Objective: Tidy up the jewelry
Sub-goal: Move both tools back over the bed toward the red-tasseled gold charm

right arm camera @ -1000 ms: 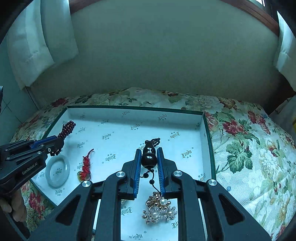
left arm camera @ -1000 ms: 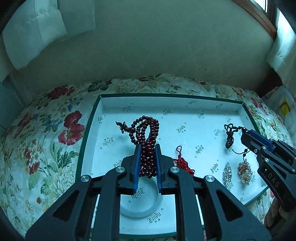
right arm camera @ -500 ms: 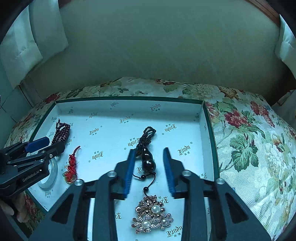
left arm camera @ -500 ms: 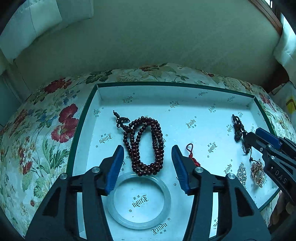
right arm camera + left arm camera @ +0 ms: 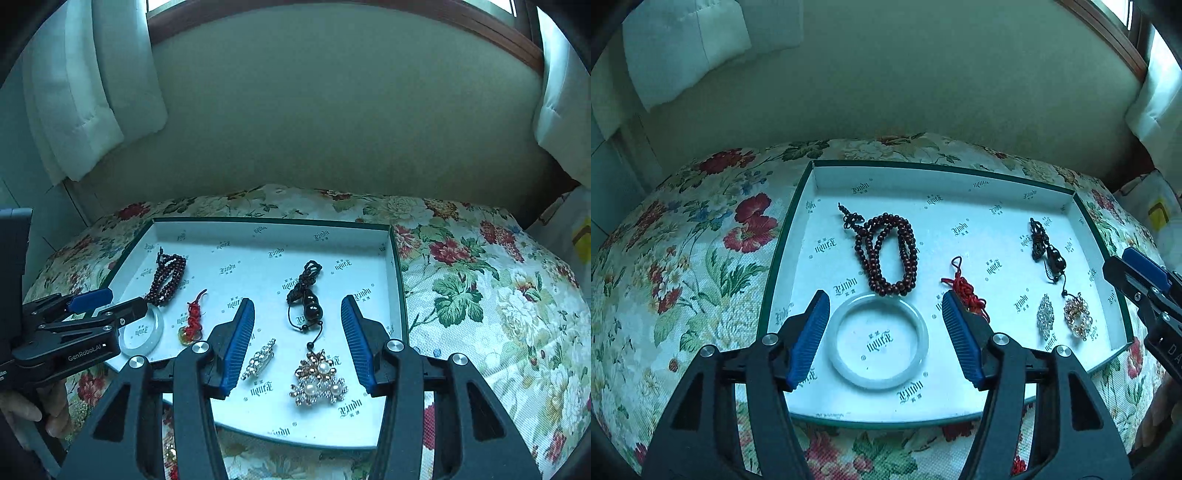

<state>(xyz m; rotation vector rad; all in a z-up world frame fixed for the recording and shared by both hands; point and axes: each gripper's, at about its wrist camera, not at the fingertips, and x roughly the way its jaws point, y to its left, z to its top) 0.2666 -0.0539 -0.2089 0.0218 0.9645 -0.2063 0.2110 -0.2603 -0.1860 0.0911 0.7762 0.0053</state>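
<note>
Meanwhile, both grippers, left gripper (image 5: 882,328) and right gripper (image 5: 297,341), have just been opening, jaws empty; jewelry lies inside the tray (image 5: 923,173), where a careless sweep could tangle the bead necklace (image 5: 886,254).

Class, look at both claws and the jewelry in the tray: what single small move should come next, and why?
Probably lift both away. The left claw and right claw, jaws just opened, hold nothing; the dark red bead strand and black gourd pendant lie apart in the white tray.
</note>
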